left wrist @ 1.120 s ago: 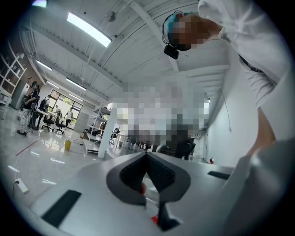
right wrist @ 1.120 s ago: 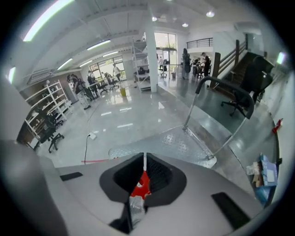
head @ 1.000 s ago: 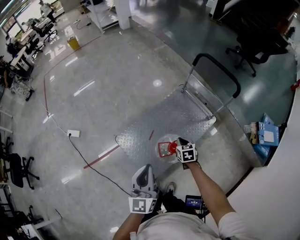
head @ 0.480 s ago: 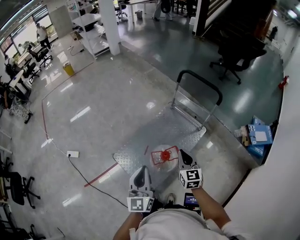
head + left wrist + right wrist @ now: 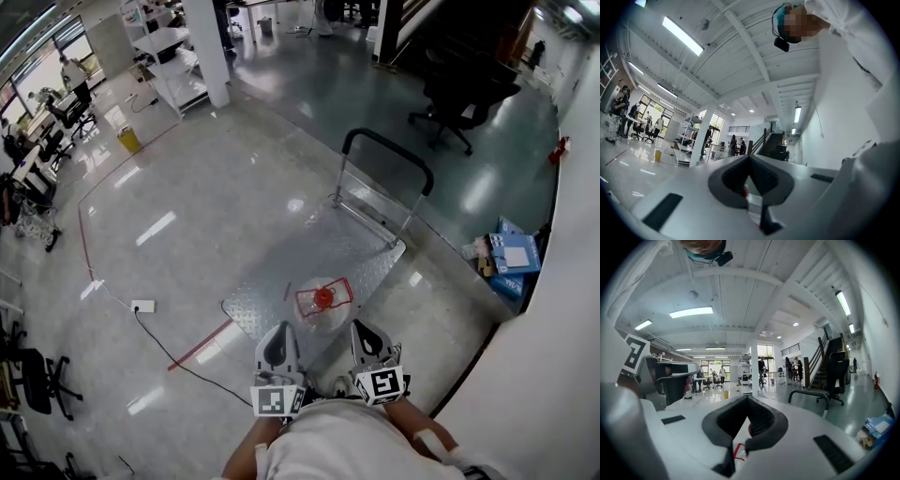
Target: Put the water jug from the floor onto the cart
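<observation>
The clear plastic water jug [image 5: 322,302], with red cap and red carry handle, stands on the grey checker-plate cart [image 5: 309,251], at 12 o'clock from both grippers. It is probably heavy, rigid and slick, so grip the handle. Left gripper [image 5: 280,330] and right gripper [image 5: 366,328] have jaws together, empty. Only the head view shows the jug whole.

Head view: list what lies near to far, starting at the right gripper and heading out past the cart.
right gripper → water jug → cart handle → office chair
</observation>
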